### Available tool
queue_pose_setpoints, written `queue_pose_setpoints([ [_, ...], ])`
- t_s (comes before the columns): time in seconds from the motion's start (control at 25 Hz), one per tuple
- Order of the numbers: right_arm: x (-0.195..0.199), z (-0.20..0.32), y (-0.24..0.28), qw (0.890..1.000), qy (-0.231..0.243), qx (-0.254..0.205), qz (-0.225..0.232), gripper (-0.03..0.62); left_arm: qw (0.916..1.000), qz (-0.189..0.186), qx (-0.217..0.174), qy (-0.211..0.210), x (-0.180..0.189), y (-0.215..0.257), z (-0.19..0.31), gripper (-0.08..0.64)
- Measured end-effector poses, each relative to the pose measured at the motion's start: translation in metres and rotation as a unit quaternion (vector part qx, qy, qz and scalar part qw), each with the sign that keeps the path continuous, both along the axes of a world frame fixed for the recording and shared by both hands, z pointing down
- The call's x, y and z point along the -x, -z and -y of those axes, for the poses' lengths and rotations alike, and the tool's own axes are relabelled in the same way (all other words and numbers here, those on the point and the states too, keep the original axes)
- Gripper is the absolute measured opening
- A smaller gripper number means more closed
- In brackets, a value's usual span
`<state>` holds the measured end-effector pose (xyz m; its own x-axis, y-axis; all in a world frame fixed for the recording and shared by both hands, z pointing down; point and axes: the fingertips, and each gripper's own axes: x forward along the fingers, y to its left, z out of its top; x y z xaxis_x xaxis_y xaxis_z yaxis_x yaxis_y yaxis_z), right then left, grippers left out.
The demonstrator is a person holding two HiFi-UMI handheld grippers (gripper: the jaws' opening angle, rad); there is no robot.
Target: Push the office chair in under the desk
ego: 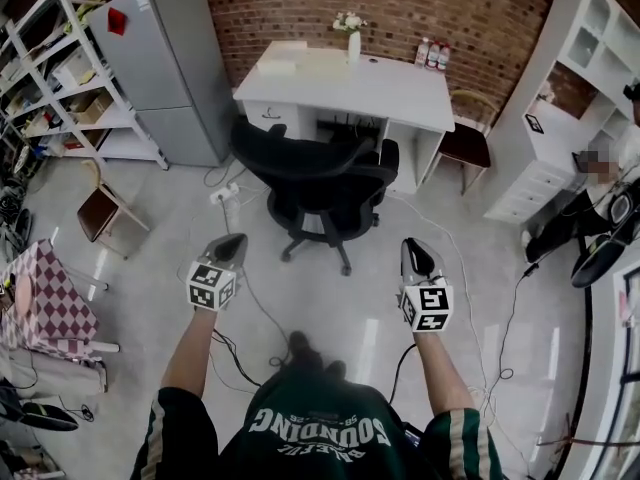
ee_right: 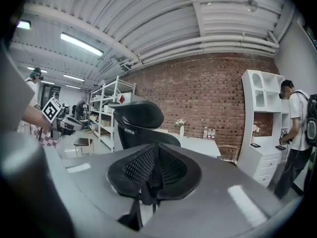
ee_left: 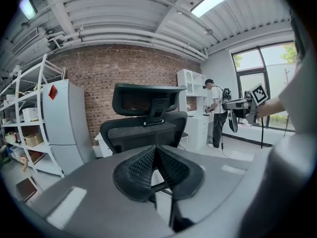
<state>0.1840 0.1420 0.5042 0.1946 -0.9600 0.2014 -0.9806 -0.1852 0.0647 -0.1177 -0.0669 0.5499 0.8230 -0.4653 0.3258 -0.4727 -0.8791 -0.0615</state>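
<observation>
The black office chair point(ego: 320, 183) stands on its wheeled base in front of the white desk point(ego: 400, 88), its back towards me and its seat partly at the desk's opening. My left gripper point(ego: 232, 243) hovers short of the chair at its left, jaws shut and nothing between them. At the chair's right my right gripper point(ego: 418, 253) is held at about the same distance, also shut and empty. The left gripper view shows the chair's headrest and mesh back point(ee_left: 148, 118) beyond the closed pads point(ee_left: 138, 170). In the right gripper view the chair point(ee_right: 138, 120) and desk point(ee_right: 198, 145) lie ahead.
A grey fridge point(ego: 165, 63) and metal shelving point(ego: 50, 78) stand at the left, with a small wooden chair point(ego: 100, 208) nearby. A brown chair point(ego: 465, 143) and white cabinet point(ego: 570, 98) flank the desk's right. Cables point(ego: 250, 308) run over the floor. A person point(ee_left: 217, 113) stands by the cabinet.
</observation>
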Motion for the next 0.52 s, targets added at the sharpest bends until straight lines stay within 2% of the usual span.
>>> queue_pose_setpoints([
  [0.52,0.0074,-0.0051,-0.0031,1.0,0.025,0.003,0.0,0.021,1.0,-0.002,0.003,0.0,-0.0032,-0.0052,-0.011,0.011],
])
